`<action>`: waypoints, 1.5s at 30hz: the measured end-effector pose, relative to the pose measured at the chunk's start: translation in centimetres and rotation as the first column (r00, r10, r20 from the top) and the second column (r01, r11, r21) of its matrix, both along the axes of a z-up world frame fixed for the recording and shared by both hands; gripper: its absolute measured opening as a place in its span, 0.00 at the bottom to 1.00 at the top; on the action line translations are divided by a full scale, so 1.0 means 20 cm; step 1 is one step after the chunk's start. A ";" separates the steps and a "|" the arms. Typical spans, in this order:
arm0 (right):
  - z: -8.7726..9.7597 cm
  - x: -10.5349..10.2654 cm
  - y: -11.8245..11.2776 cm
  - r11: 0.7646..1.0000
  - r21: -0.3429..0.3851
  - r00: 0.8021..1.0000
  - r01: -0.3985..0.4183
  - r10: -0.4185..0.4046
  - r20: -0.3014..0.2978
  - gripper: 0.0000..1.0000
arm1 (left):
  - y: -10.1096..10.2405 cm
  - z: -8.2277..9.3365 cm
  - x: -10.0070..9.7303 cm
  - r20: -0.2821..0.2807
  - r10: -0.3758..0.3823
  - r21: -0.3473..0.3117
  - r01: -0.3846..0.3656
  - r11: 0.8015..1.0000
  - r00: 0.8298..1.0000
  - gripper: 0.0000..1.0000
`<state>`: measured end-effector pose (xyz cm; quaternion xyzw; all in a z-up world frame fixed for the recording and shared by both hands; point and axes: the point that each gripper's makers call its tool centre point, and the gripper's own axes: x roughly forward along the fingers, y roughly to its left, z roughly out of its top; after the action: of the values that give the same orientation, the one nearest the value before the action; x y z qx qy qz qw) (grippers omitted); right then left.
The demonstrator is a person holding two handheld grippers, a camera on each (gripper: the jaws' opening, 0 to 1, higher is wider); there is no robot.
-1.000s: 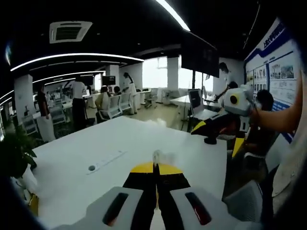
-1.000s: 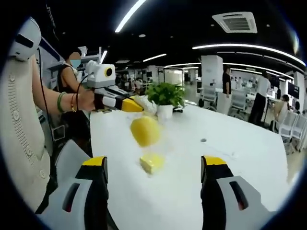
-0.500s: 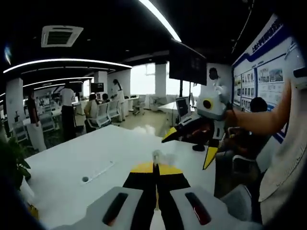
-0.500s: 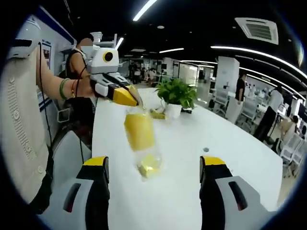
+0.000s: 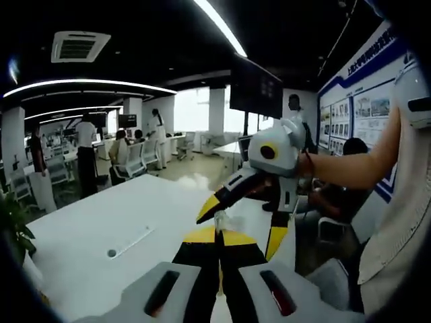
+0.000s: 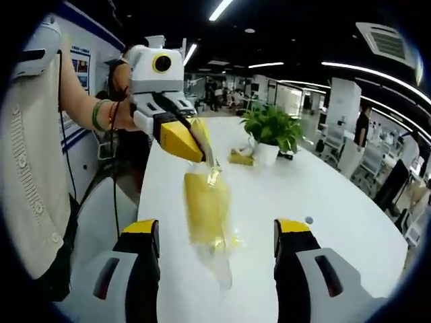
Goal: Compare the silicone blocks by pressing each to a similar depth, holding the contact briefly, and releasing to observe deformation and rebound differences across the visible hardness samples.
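A clear plastic bag (image 6: 205, 208) with yellow silicone blocks inside hangs above the white table (image 6: 269, 195). My left gripper (image 6: 195, 145) is shut on the bag's top edge, held by a hand with a green bracelet. In the left gripper view, a bit of clear plastic (image 5: 219, 219) sticks out between the closed yellow tips of the left gripper (image 5: 219, 234). My right gripper (image 6: 217, 232) is open, and the bag hangs in front of the gap between its jaws. It enters the left gripper view as the right gripper (image 5: 237, 232), jaws spread, close to the left tips.
A potted plant (image 6: 273, 128) stands on the table's far part with a small yellow piece (image 6: 241, 158) beside it. A round cable hole (image 6: 308, 220) lies to the right. People and office chairs (image 5: 135, 158) fill the room behind. A poster wall (image 5: 367, 114) is near.
The two grippers have come closer together. The bag now hangs nearer to the right gripper's open jaws, and it looks longer and more stretched than before.
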<state>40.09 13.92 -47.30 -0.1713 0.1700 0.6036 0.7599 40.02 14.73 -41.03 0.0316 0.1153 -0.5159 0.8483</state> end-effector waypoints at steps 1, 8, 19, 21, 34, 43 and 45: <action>-0.01 0.00 0.01 1.000 -0.007 1.000 -0.008 0.008 -0.003 0.63 | 0.00 0.00 0.00 0.001 0.001 0.000 -0.001 1.000 1.000 0.00; -0.05 0.03 0.10 0.998 -0.018 0.998 -0.058 0.058 -0.012 0.63 | 0.00 -0.01 0.03 -0.002 -0.011 -0.003 0.011 1.000 1.000 0.00; -0.08 0.04 0.18 0.992 -0.027 0.993 -0.120 0.119 -0.020 0.61 | -0.01 -0.01 0.04 0.004 -0.023 -0.003 0.023 1.000 1.000 0.00; -0.08 0.04 0.20 0.991 -0.026 0.991 -0.132 0.132 -0.024 0.59 | -0.01 0.00 0.04 0.004 -0.028 -0.008 0.028 1.000 1.000 0.00; -0.09 0.02 0.23 0.987 -0.035 0.987 -0.159 0.160 0.003 0.44 | -0.04 0.02 0.00 0.014 -0.045 -0.020 0.045 0.999 0.999 0.00; -0.07 -0.02 0.25 0.987 -0.025 0.987 -0.159 0.159 -0.004 0.29 | -0.02 0.04 -0.03 0.027 -0.042 -0.020 0.042 0.999 0.999 0.00; -0.07 -0.03 0.25 0.987 -0.030 0.987 -0.160 0.160 0.000 0.28 | -0.02 0.04 -0.04 0.031 -0.044 -0.020 0.044 0.999 0.999 0.00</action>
<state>39.47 18.96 -48.62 -0.1966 0.1639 0.6597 0.7066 39.18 14.31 -40.23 0.0333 0.0965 -0.5351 0.8386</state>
